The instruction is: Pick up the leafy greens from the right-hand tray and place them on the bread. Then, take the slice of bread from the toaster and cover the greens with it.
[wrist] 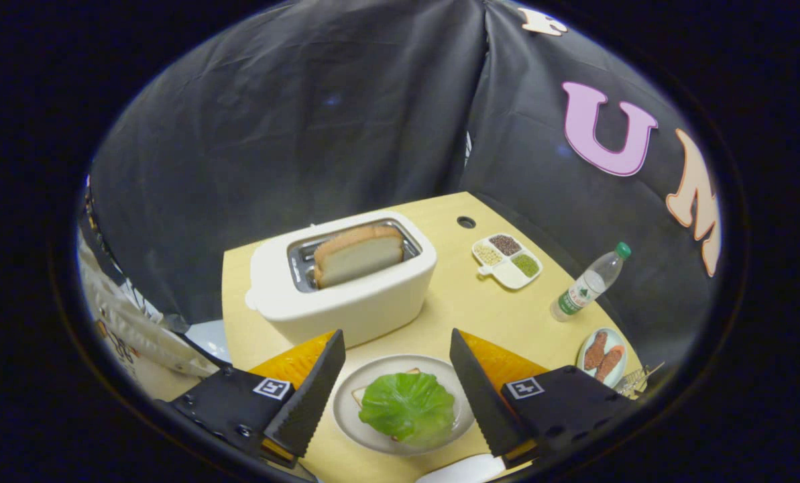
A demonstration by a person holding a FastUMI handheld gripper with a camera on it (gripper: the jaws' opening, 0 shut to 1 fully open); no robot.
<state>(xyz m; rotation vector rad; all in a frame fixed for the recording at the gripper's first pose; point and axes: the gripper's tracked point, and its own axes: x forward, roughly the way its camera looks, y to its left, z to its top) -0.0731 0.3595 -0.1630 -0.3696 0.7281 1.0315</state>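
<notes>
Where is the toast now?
The bread slice stands in the toaster, just beyond the open gripper and the plate of greens.

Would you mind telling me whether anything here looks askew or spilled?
Nothing looks spilled. The tan bread slice leans tilted in the white toaster. The open hand-held gripper hangs above the green lettuce leaf.

Colours on our yellow table

We see a pale yellow table [453, 302] under a cream-white toaster [346, 285], whose slice of bread [359, 253] shows a white crumb and tan-brown crust. We find bright green leafy greens [408, 406] on a light grey plate [353, 419]. Our white divided dish [507, 261] holds dark brown, beige and green fillings. The clear bottle [589, 283] has a green cap and green-white label, and reddish-brown sausages [602, 357] lie on a pale plate.
</notes>
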